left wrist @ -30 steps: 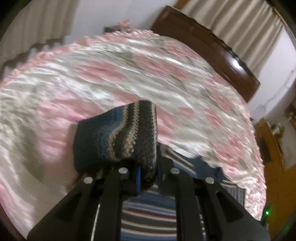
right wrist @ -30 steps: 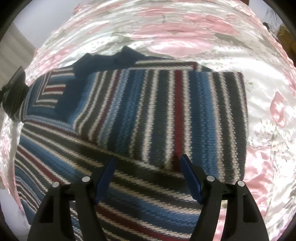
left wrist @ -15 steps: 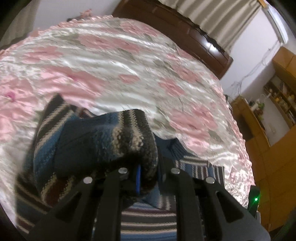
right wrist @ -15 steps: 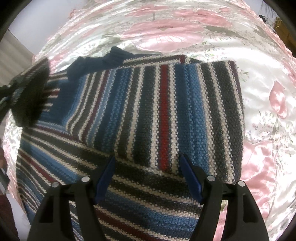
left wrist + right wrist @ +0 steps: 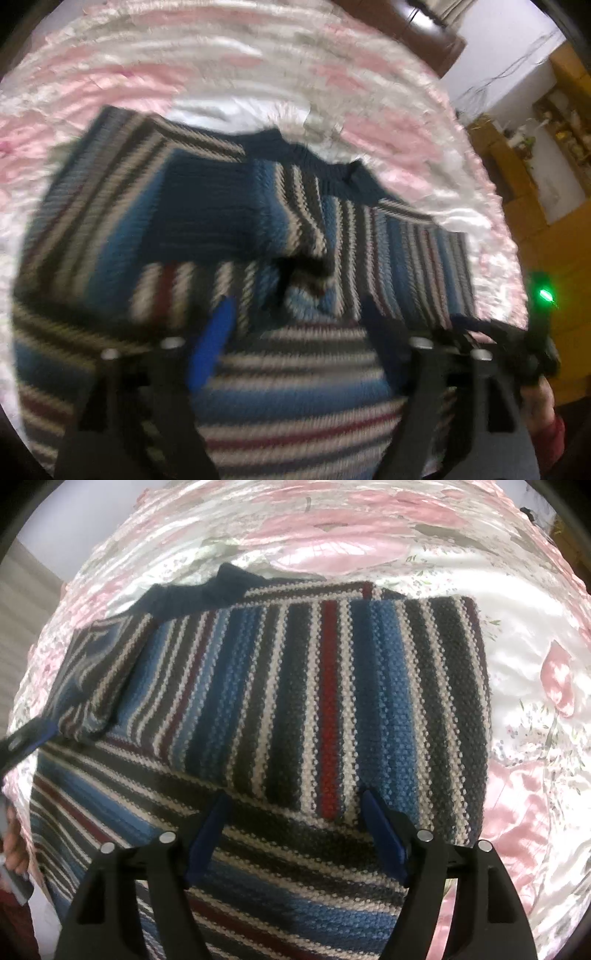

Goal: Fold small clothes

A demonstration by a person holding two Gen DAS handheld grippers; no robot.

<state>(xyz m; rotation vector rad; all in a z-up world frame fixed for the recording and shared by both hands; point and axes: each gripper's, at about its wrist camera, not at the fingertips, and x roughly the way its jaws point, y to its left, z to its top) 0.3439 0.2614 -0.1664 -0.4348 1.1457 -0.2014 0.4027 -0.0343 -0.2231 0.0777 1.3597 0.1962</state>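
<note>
My left gripper (image 5: 295, 325) just released sleeve (image 5: 207, 206) at 11 o'clock onto sweater (image 5: 314, 709); jaws now wide. Right gripper (image 5: 293, 830) open, empty. Sleeve fold done.

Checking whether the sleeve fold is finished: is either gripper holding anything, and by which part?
Nothing is held. The left gripper and right gripper are both open above the striped knitted sweater.

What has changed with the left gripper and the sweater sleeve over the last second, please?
The left gripper carried the sleeve across over the striped sweater and let it go: its fingers, shut on the cuff a second ago, now stand open with the sleeve lying on the sweater's body. The right gripper stayed open and hovering over the other folded sleeve, and the sweater stayed on the floral bedspread.
</note>
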